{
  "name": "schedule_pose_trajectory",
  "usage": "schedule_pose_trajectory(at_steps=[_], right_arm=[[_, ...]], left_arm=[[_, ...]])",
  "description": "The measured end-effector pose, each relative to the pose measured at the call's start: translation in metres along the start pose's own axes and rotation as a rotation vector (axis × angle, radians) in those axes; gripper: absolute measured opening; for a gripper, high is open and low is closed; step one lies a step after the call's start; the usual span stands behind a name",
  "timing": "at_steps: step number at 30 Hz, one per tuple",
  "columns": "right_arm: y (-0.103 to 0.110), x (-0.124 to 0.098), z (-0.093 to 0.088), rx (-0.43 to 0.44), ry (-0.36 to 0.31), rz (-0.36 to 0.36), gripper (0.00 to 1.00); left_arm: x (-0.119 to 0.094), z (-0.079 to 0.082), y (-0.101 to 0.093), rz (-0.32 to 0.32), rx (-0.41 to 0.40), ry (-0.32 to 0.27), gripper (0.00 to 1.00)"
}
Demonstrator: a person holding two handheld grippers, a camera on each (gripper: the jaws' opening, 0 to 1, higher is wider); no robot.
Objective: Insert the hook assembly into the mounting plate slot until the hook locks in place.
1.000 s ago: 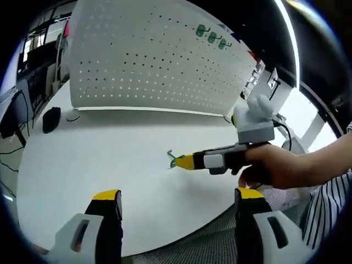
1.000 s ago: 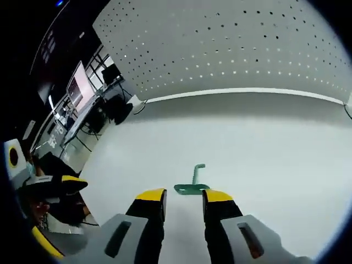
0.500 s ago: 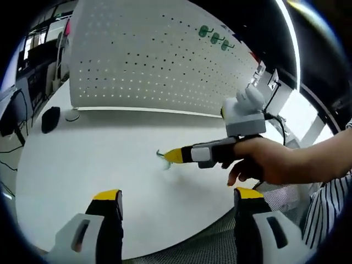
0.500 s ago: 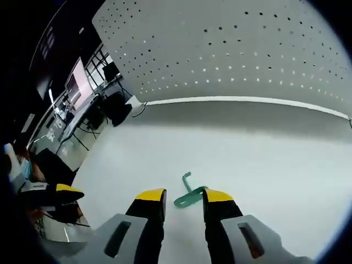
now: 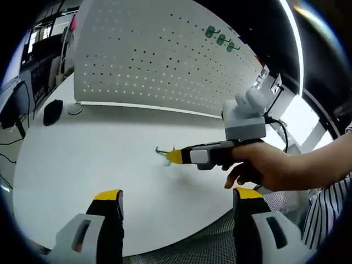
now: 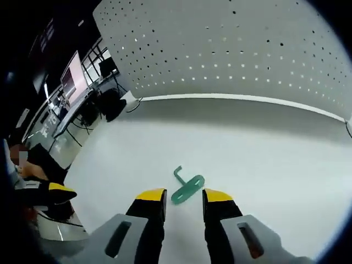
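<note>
Jaws of the right gripper (image 6: 183,199) stand narrowly parted around the green hook (image 6: 186,187), whose base is half hidden between the tips, over the white table (image 6: 264,159). Left gripper (image 5: 175,201) gapes wide, empty. Pegboard (image 5: 159,60) at 12 o'clock carries three more green hooks (image 5: 221,39); no writing is readable.

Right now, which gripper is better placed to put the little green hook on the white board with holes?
The right gripper: the green metal hook sits at its yellow tips, above the white table. The left gripper hangs open, further from it.
</note>
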State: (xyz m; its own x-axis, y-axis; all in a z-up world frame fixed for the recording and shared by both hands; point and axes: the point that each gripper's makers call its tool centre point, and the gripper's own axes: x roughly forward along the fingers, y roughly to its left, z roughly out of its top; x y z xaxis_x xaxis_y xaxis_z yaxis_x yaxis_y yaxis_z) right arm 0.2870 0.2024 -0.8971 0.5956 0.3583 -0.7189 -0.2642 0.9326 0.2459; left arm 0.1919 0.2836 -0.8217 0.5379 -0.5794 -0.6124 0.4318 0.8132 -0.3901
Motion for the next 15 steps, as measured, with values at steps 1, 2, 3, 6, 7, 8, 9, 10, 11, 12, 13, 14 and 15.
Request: schedule_pose_trajectory(at_steps=[1,2,3,6,7,8,9,10,11,12,13,14,15], right_arm=[[-0.001,-0.001,0.001,-0.001,-0.005,0.000,0.21],[-0.003,-0.001,0.003,0.003,-0.012,-0.001,0.21],[-0.004,-0.001,0.004,0.003,-0.013,0.001,0.21],[0.001,0.001,0.007,0.021,-0.029,0.019,0.21],[0.003,0.003,0.005,0.003,-0.013,0.017,0.21],[0.005,0.006,0.004,-0.015,-0.010,0.014,0.21],[0.003,0.008,0.002,-0.048,-0.007,-0.004,0.21],[0.002,0.009,0.000,-0.072,0.007,-0.015,0.20],[-0.001,0.009,-0.002,-0.089,0.014,-0.030,0.18],[-0.002,0.010,-0.002,-0.091,0.008,-0.032,0.16],[-0.005,0.009,-0.001,-0.098,0.002,-0.044,0.14],[-0.007,0.008,-0.001,-0.105,-0.002,-0.049,0.11],[-0.011,0.007,-0.001,-0.113,-0.007,-0.055,0.09]], left_arm=[[0.000,0.000,0.001,0.002,-0.001,-0.002,0.84],[0.000,0.000,0.002,0.003,-0.003,-0.003,0.84],[-0.001,0.000,0.002,0.004,-0.005,-0.004,0.84],[-0.001,-0.001,0.004,0.009,-0.008,-0.001,0.84],[-0.001,-0.001,0.005,0.011,-0.010,0.000,0.84],[-0.001,-0.001,0.005,0.011,-0.012,-0.001,0.83],[-0.001,0.000,0.005,0.010,-0.016,-0.002,0.83],[-0.001,0.000,0.004,0.009,-0.016,-0.003,0.83],[-0.001,0.000,0.004,0.009,-0.014,-0.003,0.83],[-0.001,0.000,0.004,0.010,-0.012,-0.003,0.83],[-0.002,0.000,0.005,0.011,-0.011,-0.003,0.83],[-0.002,0.000,0.005,0.012,-0.013,-0.004,0.83],[-0.002,0.000,0.006,0.013,-0.018,-0.004,0.83]])
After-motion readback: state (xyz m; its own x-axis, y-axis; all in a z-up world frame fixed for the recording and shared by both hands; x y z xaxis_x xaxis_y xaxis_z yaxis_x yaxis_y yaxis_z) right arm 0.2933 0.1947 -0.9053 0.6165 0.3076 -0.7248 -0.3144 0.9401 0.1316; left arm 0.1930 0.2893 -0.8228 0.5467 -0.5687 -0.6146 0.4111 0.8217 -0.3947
